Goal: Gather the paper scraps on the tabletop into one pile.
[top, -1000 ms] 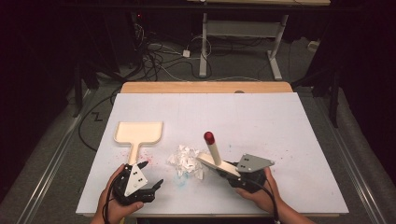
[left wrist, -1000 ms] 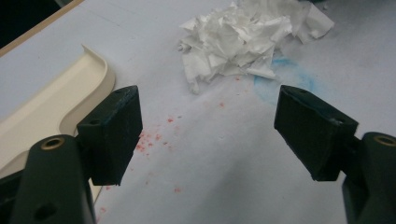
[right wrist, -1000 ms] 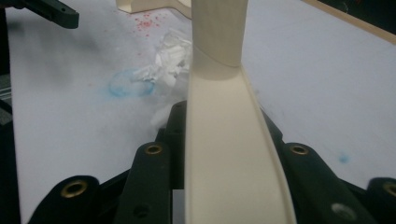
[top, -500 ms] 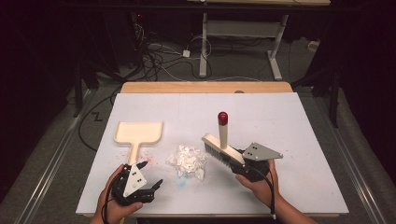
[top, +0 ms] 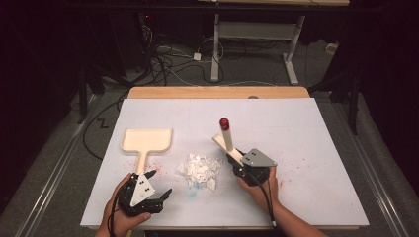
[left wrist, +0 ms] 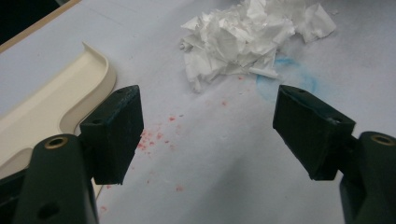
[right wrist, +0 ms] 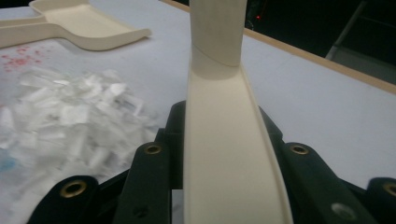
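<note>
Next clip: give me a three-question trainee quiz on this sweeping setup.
1. True or false: the right gripper is shut on the brush.
2. The pile of paper scraps lies: A) in the dustpan; B) on the table between the grippers; C) on the floor.
3. Fill in: the left gripper has its jaws ____.

Key: 1 true; 2 B; 3 open, with nothing between them.
</note>
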`<state>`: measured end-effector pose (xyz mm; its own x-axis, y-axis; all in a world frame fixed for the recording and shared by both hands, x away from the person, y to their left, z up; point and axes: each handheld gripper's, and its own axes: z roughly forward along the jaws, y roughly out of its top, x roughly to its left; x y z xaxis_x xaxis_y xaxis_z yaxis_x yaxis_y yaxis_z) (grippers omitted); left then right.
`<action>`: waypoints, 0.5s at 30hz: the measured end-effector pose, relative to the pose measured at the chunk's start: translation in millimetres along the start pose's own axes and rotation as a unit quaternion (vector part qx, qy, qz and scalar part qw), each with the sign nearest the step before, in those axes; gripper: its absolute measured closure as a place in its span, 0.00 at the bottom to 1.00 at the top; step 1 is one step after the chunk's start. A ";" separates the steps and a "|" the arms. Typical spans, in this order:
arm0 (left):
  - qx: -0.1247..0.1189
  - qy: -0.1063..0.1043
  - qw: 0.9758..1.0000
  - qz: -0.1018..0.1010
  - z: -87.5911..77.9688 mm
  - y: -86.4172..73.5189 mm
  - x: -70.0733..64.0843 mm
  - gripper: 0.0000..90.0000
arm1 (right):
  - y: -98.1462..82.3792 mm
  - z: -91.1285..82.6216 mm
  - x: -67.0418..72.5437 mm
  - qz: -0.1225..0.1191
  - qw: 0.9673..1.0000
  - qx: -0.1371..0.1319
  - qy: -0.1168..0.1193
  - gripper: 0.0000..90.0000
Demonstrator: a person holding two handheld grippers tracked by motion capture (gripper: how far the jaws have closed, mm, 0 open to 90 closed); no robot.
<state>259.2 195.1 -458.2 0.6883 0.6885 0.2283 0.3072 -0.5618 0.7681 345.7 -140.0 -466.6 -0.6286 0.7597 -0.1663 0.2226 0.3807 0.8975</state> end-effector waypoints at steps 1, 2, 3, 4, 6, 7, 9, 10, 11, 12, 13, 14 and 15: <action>0.000 0.000 1.000 0.000 0.0 0.0 0.0 0.26 | 0.0 0.0 0.0 0.000 1.000 0.000 0.000 0.75; 0.000 -0.001 1.000 0.001 0.2 0.2 -0.5 0.26 | 0.4 3.1 7.0 -0.001 1.000 0.000 0.002 0.75; 0.000 -0.001 1.000 0.002 0.3 0.6 -1.1 0.26 | 0.8 6.3 14.1 -0.001 1.000 -0.003 0.004 0.74; 0.001 -0.001 1.000 0.004 0.2 0.9 -1.4 0.26 | 2.6 12.7 27.2 -0.005 1.000 -0.003 0.012 0.74; -0.001 -0.002 1.000 0.005 0.0 1.3 -1.7 0.26 | 4.3 14.8 32.6 -0.008 1.000 -0.003 0.016 0.74; -0.001 -0.003 1.000 0.004 0.2 1.2 -1.5 0.26 | 6.2 16.7 37.1 -0.006 1.000 -0.007 0.022 0.74; 0.000 -0.003 1.000 0.004 0.8 0.9 -1.3 0.26 | 10.2 18.4 44.4 -0.001 0.999 -0.015 0.033 0.74; 0.000 -0.004 1.000 0.004 0.9 0.7 -1.1 0.26 | 13.0 17.9 50.3 -0.003 0.999 -0.021 0.045 0.74; -0.001 -0.004 1.000 0.003 0.8 0.5 -1.1 0.26 | 13.0 17.9 50.3 -0.003 0.999 -0.021 0.045 0.74; -0.001 -0.004 1.000 0.002 0.5 0.3 -1.1 0.26 | 13.4 17.4 52.4 -0.004 0.999 -0.024 0.046 0.74; -0.001 -0.003 1.000 0.002 0.1 0.3 -1.2 0.26 | 13.5 17.1 51.7 -0.007 0.998 -0.025 0.052 0.74; -0.003 -0.003 1.000 0.001 -0.5 0.6 -1.3 0.26 | 13.6 16.9 49.9 -0.003 0.998 -0.027 0.054 0.75; -0.004 -0.004 1.000 0.000 -0.9 0.9 -1.5 0.26 | 14.3 15.2 45.4 0.003 0.998 -0.030 0.051 0.75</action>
<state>257.8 194.0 -457.3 0.6934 0.6848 0.2242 0.3022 -0.5589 0.7722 331.7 -92.1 -467.6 -0.7014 0.7024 -0.1212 0.1835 0.3423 0.9215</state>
